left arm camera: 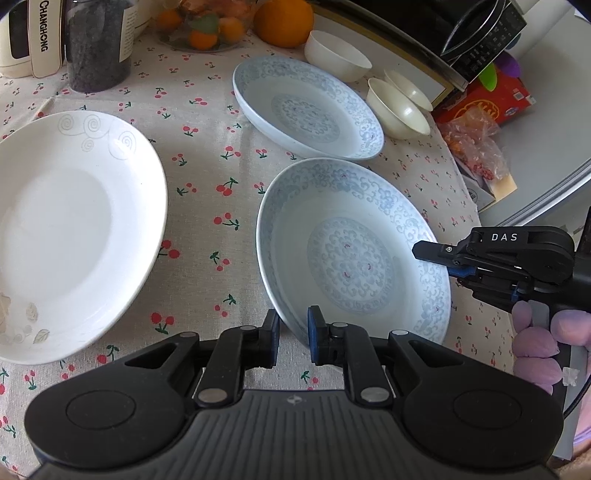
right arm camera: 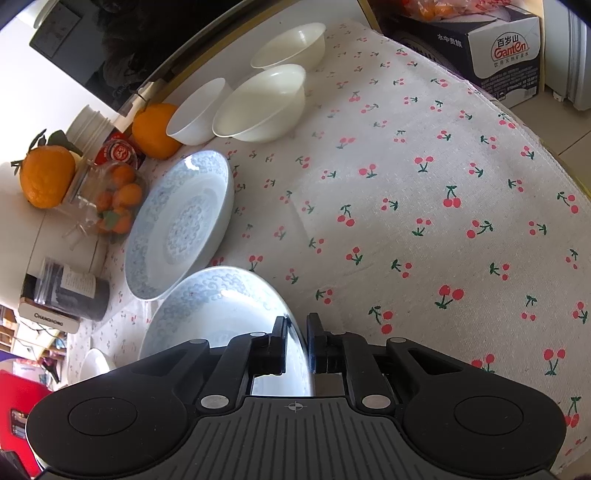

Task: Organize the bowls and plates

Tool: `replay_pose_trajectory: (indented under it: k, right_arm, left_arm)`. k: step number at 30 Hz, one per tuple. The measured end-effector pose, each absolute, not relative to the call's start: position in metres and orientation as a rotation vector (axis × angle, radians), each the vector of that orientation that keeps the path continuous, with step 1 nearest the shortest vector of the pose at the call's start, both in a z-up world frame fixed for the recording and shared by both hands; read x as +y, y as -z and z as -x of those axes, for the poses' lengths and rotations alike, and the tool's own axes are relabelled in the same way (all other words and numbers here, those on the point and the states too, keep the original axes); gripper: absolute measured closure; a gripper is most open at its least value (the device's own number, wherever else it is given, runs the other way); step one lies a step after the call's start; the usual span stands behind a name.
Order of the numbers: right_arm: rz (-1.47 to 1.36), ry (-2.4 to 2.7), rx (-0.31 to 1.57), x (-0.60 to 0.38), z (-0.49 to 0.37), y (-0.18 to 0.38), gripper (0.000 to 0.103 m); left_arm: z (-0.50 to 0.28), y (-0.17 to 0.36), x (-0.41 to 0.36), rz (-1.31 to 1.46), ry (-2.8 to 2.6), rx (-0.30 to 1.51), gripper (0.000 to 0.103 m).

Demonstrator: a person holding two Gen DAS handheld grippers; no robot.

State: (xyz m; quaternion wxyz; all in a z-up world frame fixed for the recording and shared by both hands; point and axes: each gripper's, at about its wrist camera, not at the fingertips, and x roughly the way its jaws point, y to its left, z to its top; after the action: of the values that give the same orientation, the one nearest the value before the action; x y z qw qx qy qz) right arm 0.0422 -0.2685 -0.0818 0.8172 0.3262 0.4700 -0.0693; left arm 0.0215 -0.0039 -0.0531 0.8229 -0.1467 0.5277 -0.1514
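Note:
Two blue-patterned plates lie on the cherry tablecloth. The near blue plate [left arm camera: 351,258] [right arm camera: 221,310] has both grippers at its rim. My left gripper [left arm camera: 293,332] straddles its near rim with the pads close on each side. My right gripper [right arm camera: 295,339] [left arm camera: 443,258] straddles its right rim the same way. The far blue plate [left arm camera: 306,107] [right arm camera: 181,221] lies behind it. A large white plate [left arm camera: 74,229] sits at the left. Three white bowls [left arm camera: 336,55] [left arm camera: 399,109] [left arm camera: 408,88] [right arm camera: 262,103] stand at the back.
Oranges [left arm camera: 282,22], a fruit container [left arm camera: 203,26], a dark jar [left arm camera: 96,48] and a white appliance [left arm camera: 26,37] line the back. Snack bags [left arm camera: 476,144] and a box [right arm camera: 506,48] sit off the table's right edge. Open cloth [right arm camera: 424,221] lies right of the plates.

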Motion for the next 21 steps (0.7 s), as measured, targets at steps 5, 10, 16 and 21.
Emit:
replay_pose_trajectory:
  k: [5, 10, 16, 21]
  right_arm:
    - [-0.685, 0.145, 1.001, -0.268, -0.042, 0.082, 0.091]
    - [-0.681, 0.147, 1.003, -0.267, -0.043, 0.082, 0.091]
    - [-0.670, 0.151, 1.006, -0.266, -0.045, 0.081, 0.088]
    - [-0.674, 0.153, 0.998, -0.267, -0.047, 0.077, 0.084]
  left_arm:
    - [-0.022, 0.053, -0.004, 0.313, 0.323, 1.125, 0.089]
    - [-0.023, 0.052, -0.004, 0.307, 0.318, 1.128, 0.089]
    - [-0.024, 0.048, -0.006, 0.300, 0.313, 1.136, 0.086]
    - [-0.024, 0.040, -0.006, 0.269, 0.317, 1.121, 0.068]
